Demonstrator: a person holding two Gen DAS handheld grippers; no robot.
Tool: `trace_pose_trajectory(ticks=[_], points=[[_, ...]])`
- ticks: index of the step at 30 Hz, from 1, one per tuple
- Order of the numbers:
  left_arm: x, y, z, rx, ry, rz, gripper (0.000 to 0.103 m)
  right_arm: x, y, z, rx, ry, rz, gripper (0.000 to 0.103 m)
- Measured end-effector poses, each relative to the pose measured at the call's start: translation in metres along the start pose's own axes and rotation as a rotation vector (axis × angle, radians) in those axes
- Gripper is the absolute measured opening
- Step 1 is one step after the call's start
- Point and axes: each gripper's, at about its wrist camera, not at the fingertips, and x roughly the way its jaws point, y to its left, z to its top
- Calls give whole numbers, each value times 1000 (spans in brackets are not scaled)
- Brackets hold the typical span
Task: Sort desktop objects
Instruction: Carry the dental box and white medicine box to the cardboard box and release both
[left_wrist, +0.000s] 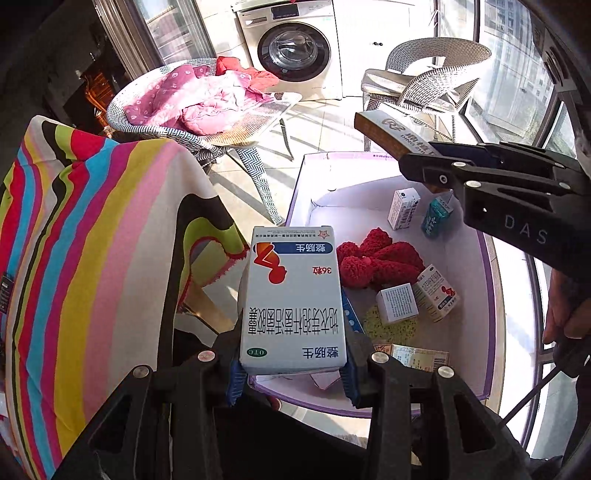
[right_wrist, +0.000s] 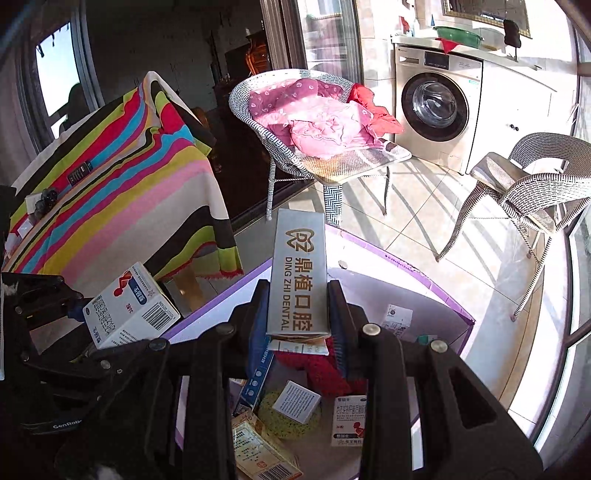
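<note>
We see a white cardboard medicine box with a red figure and blue label (left_wrist: 293, 299) clamped flat between the jaws of the left gripper (left_wrist: 291, 369), which close on its two long sides; it hangs over the near left edge of the white open carton with purple rim (left_wrist: 489, 280). The right gripper (right_wrist: 299, 325) has its jaws shut on a long grey cardboard box printed "DING ZHI DENTAL" (right_wrist: 299, 273), held lengthwise over the same carton, well above its contents.

Inside the carton lie a fuzzy red knitted piece (left_wrist: 376, 262), a small white square box (left_wrist: 397, 303) resting on a yellow porous sponge (left_wrist: 391, 326), a second white medicine box with red figure (left_wrist: 437, 291) just beside it, and two small upright boxes near the far wall, one white (left_wrist: 402, 208) and one teal (left_wrist: 436, 216). The far right part of the carton floor is bare.

To the left stands a table draped in a soft multicoloured striped cloth (left_wrist: 92, 240), its edge near the carton. Beyond, on the tiled floor, a woven wicker chair holding a pink quilt (left_wrist: 195, 99), a second empty wicker chair (left_wrist: 424, 81), and a cream front-loading washing machine (left_wrist: 291, 48).
</note>
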Motion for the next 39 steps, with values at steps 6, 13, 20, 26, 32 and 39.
trace_pose_trajectory(ticks=[6, 13, 20, 26, 32, 39], points=[[1, -24, 14, 31, -25, -17, 42, 1, -21, -1, 19, 7, -54, 34], [-8, -22, 12, -9, -79, -16, 85, -4, -31, 2, 32, 16, -117, 65], [-35, 12, 1, -73, -147, 76, 87, -14, -8, 14, -15, -22, -99, 72], [-61, 62, -22, -188, -188, 149, 87, -12, 42, 24, -114, -15, -23, 72], [-88, 118, -58, -367, -227, 184, 87, -13, 109, 33, -253, -21, 58, 73], [-111, 176, -104, -550, -263, 207, 88, -19, 191, 42, -411, -45, 138, 78]])
